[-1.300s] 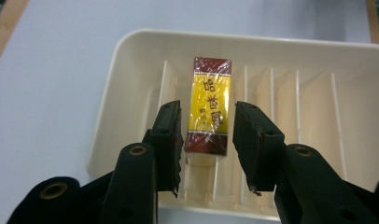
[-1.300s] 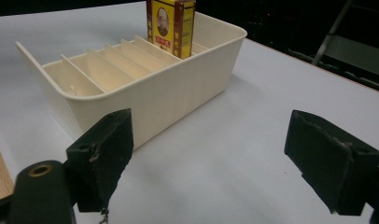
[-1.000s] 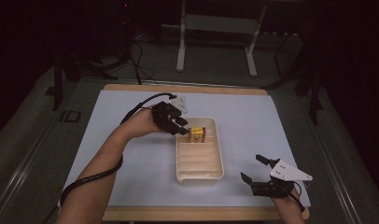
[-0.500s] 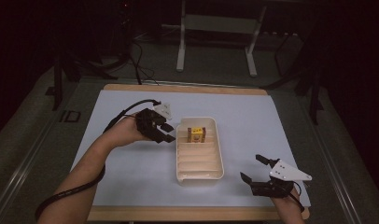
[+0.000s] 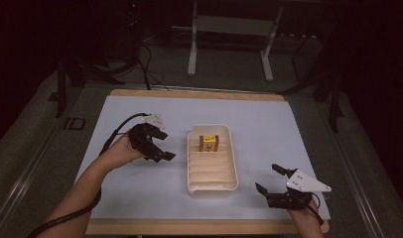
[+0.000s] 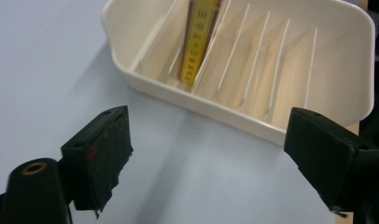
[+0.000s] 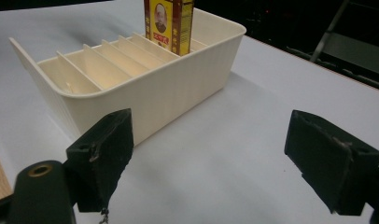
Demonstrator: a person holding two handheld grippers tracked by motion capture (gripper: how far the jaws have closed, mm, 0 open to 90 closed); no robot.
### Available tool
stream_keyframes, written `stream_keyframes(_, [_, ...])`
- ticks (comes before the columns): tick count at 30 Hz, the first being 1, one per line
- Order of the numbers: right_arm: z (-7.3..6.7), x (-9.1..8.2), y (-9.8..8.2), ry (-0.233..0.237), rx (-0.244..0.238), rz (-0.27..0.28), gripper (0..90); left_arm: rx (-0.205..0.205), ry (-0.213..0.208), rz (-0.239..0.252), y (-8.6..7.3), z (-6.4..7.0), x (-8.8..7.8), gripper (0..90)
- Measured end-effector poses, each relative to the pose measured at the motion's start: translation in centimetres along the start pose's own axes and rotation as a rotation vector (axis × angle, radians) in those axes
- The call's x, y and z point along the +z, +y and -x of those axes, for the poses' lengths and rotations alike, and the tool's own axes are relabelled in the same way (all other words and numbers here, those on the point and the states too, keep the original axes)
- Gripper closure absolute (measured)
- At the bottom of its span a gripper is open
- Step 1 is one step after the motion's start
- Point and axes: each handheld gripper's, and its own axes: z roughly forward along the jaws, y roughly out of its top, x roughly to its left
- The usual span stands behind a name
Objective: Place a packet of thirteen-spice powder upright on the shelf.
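Note:
A cream slotted bin [image 5: 224, 184] [image 6: 145, 81] [image 7: 145, 100] sits mid-table. A small yellow and red box [image 5: 209, 143] [image 6: 199, 39] [image 7: 169, 23] stands upright in one of its far slots. My left gripper [image 5: 163, 145] [image 6: 215, 158] is open, just left of the bin, with nothing between its jaws. My right gripper [image 5: 274, 179] [image 7: 215, 156] is open near the table's front right corner, right of the bin, and holds nothing.
The pale blue mat [image 5: 140, 188] covers a wooden table [image 5: 189, 227]. A cable [image 5: 121, 130] trails from the left gripper. Dark floor and metal stand legs [image 5: 192, 49] lie beyond the far edge.
My left gripper has let go of the box, left it standing in the bin, and drawn back to the left and nearer. The right gripper has not moved.

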Motion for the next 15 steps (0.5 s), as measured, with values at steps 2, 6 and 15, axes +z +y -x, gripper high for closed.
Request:
stream_keyframes(2, [0.0,0.0,0.0,-0.001,0.000,0.000,15.6,-0.011,0.019,0.004,-0.8,0.2,0.0,9.3])
stream_keyframes(6, [0.0,0.0,0.0,-0.001,-0.001,-0.001,15.6,-0.080,0.062,0.049,-2.4,0.0,-0.4,7.4])
stream_keyframes(15, [0.0,0.0,0.0,-0.012,-0.002,-0.002,15.5,-0.134,0.151,0.078,-4.7,1.6,0.1,7.3])
